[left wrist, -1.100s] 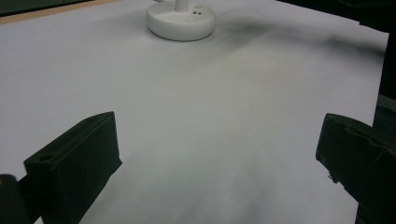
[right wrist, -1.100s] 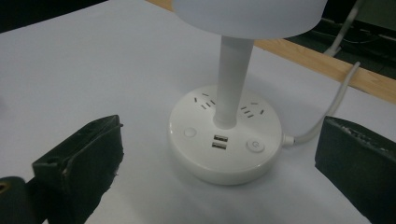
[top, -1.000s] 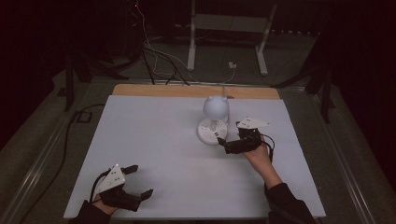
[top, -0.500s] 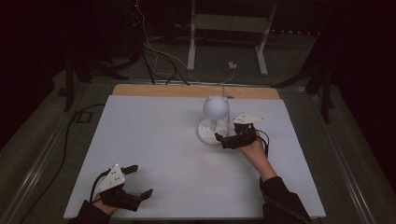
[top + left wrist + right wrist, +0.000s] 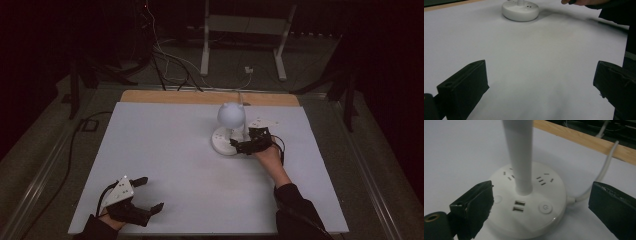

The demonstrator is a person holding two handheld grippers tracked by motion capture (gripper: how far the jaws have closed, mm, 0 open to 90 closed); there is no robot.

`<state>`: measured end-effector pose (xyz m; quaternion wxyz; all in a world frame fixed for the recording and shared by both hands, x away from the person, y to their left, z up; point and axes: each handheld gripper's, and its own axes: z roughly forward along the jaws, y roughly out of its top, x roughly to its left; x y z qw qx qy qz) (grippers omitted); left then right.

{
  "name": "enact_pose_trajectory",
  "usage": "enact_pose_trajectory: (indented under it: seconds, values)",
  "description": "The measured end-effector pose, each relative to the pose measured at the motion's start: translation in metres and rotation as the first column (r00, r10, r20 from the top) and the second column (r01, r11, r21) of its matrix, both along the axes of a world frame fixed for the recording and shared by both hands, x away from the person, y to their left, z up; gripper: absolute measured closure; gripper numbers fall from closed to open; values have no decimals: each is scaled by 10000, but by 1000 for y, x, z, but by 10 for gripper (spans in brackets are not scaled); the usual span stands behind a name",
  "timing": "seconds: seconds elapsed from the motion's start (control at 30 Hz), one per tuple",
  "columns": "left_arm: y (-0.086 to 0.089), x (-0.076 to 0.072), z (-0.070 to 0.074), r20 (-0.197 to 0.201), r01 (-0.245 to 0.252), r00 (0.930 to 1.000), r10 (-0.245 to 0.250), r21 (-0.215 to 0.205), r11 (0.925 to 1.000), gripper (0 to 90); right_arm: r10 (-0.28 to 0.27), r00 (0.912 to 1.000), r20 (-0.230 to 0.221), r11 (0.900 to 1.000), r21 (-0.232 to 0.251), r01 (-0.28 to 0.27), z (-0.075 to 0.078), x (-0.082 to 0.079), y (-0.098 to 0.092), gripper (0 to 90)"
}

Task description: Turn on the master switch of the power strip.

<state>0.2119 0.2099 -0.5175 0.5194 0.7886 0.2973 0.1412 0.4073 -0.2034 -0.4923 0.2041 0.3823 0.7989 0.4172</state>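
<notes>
White lamp base (image 5: 529,202) on the table (image 5: 165,140), toward the far edge. Right at the base, on its near right side: the right claw (image 5: 241,141). Wide open, just been closing a little, with the base and the pole (image 5: 520,157) between the jaws but nothing pinched yet. Far from the base, at the near left corner: the left claw (image 5: 150,193), open wide and holding nothing.

Could go wrong: bumping the pole and tipping the lamp over. Could also slip off the smooth round base, miss the power button (image 5: 545,208), or snag the cord (image 5: 599,170) behind the base.

Hard to tell: whether the left jaw touches the base rim or sits just in front of it. Cut off up close: the round lamp head (image 5: 231,115) above the base.
</notes>
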Motion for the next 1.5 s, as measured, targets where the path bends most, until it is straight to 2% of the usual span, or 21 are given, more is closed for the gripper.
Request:
enact_pose_trajectory:
  seconds: [0.23, 0.37, 0.4, 0.47, 0.8, 0.93, 1.07, 1.1, 1.13, 1.27, 1.33, 1.5]
  values:
    - [0, 0, 0, -7, -1, 10000, 1, 4, 10000, 1, -532, 9986, -60, 9985, 110, 532, -5, 7, -6, 159]
    - [0, 0, -1, -29, -9, 10000, 9, -22, 10000, 1, -736, 9973, -24, 9973, -10, 736, -7, 8, -7, 264]
    - [0, 0, -1, -41, -26, 10000, 26, -35, 10000, 1, -736, 9973, -24, 9973, -10, 736, -7, 8, -7, 264]
    - [0, 0, -1, -40, -25, 10000, 25, -28, 10000, 1, -853, 9963, 43, 9963, -59, 853, -8, 9, -7, 337]
    - [0, 0, -1, -60, -19, 10000, 19, -32, 10000, 1, -1337, 9910, 103, 9904, -330, 1340, -14, 11, -3, 502]
    - [0, 0, -1, -61, -15, 10000, 15, -33, 10000, 1, -1526, 9880, 230, 9874, -390, 1534, -15, 10, -1, 617]
    - [0, 0, -1, -70, -10, 10000, 10, -23, 10000, 1, -1500, 9882, 298, 9878, -375, 1510, -13, 9, 1, 702]
    - [0, 0, -1, -77, -9, 10000, 8, -50, 10000, 1, -1476, 9882, 403, 9873, -527, 1496, -13, 8, 1, 744]
    - [0, 0, -1, -77, -9, 10000, 8, -50, 10000, 1, -1476, 9882, 403, 9873, -527, 1496, -13, 8, 1, 744]
    - [1, 1, -1, -110, -11, 9999, 10, -112, 9999, 1, -1492, 9882, 339, 9872, -525, 1509, -12, 7, 2, 888]
    - [0, 0, -1, -102, -4, 9999, 4, -77, 10000, 1, -1406, 9897, 264, 9894, -337, 1415, -11, 6, 2, 900]
    - [0, 0, -1, -111, 13, 9999, -14, -89, 10000, 1, -1113, 9935, 258, 9923, -518, 1125, -11, 5, 5, 900]
